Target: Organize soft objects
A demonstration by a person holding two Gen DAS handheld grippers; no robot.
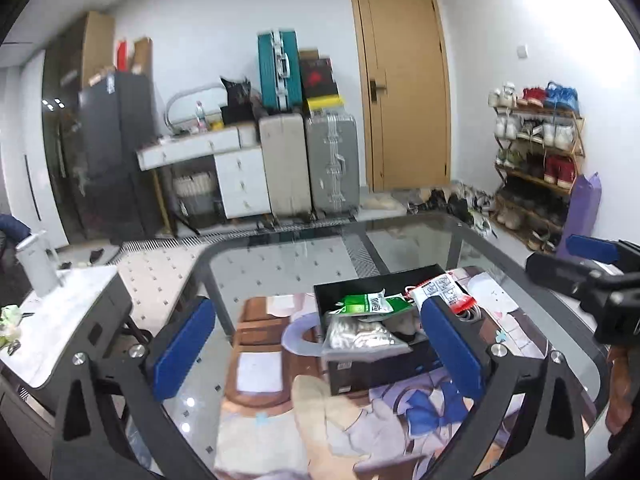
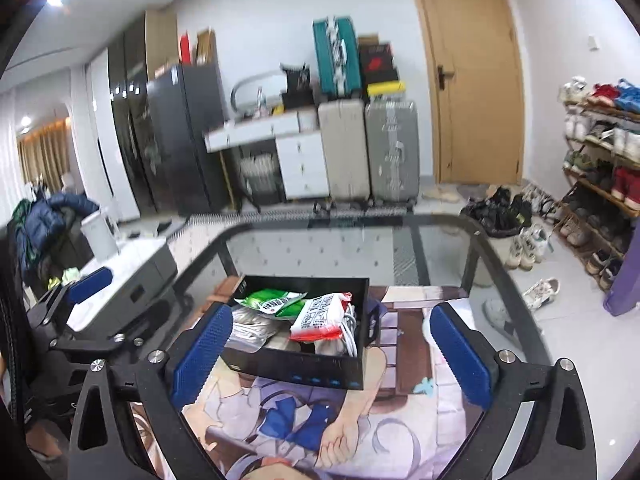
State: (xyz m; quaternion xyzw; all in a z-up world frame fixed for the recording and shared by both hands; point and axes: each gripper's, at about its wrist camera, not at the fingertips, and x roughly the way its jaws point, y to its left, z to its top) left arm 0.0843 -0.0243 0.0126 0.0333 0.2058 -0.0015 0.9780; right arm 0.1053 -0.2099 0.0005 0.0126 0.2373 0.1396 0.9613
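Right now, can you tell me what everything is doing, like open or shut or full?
Left gripper: open, holding nothing.
Right gripper: open, holding nothing.
Black box: lid off, full of packets.
Green packet: lying on top in the box.
Red-and-white packet: lying on top in the box.
Door: shut.

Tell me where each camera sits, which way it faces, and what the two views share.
Left wrist: rides the left gripper, looks forward over the glass table at the black box; right gripper at right edge.
Right wrist: rides the right gripper, same direction; left gripper at left edge.
Shared: box, green packet, door, suitcases.
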